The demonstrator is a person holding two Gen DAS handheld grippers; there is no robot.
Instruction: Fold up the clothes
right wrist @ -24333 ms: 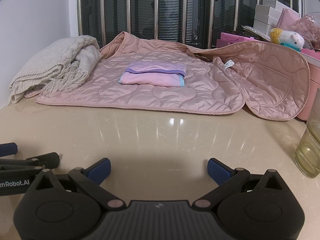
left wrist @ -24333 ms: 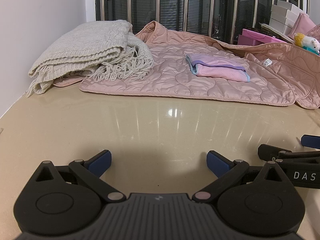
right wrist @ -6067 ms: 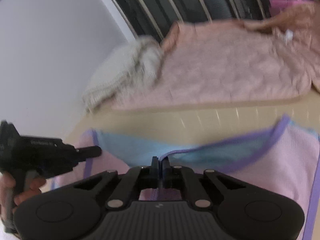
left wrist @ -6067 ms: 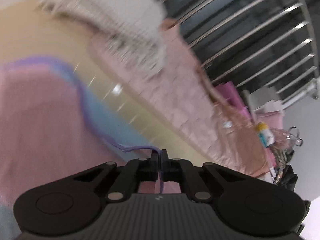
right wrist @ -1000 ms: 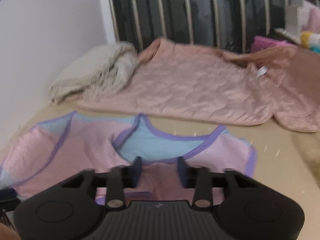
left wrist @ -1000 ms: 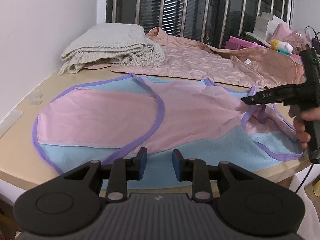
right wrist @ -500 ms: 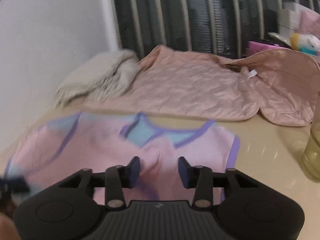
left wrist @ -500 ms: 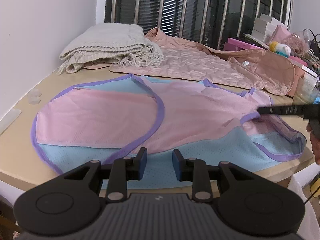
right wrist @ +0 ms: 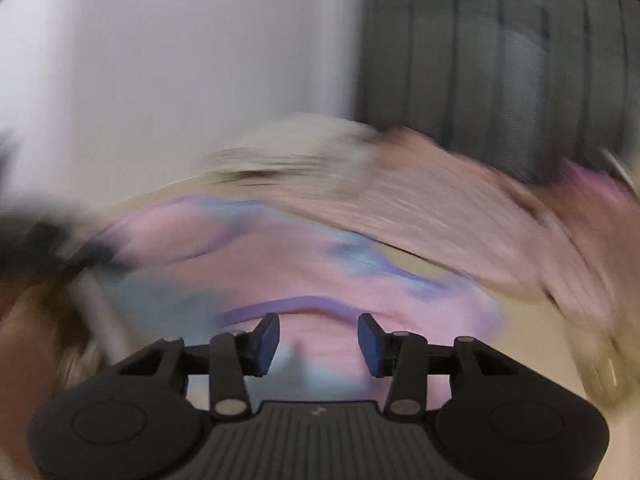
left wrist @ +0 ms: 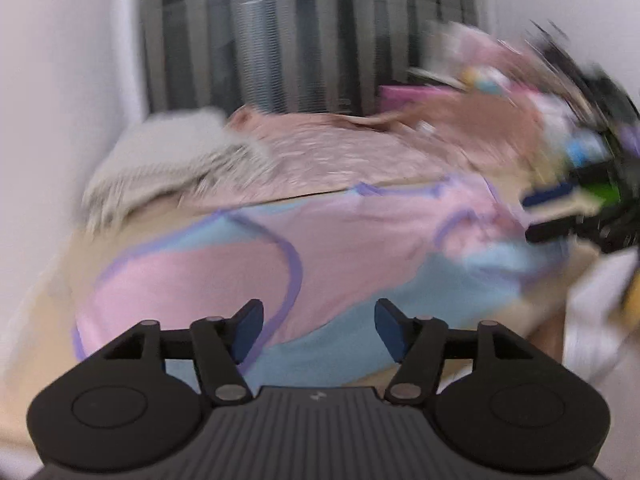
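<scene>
The pink and blue garment [left wrist: 248, 264] lies spread on the worktop [left wrist: 52, 300] in front of the quilted pink blanket [left wrist: 340, 152], with one side already turned over; the other folds seem not yet done. The left gripper [left wrist: 318, 330] and right gripper [right wrist: 318, 342] hover at the garment's near edge, their fingers spreading, nothing between them.

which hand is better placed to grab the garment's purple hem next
Left, probably. The left gripper, jaws opening, has the purple hem of the garment close ahead; both views are blurred.
</scene>
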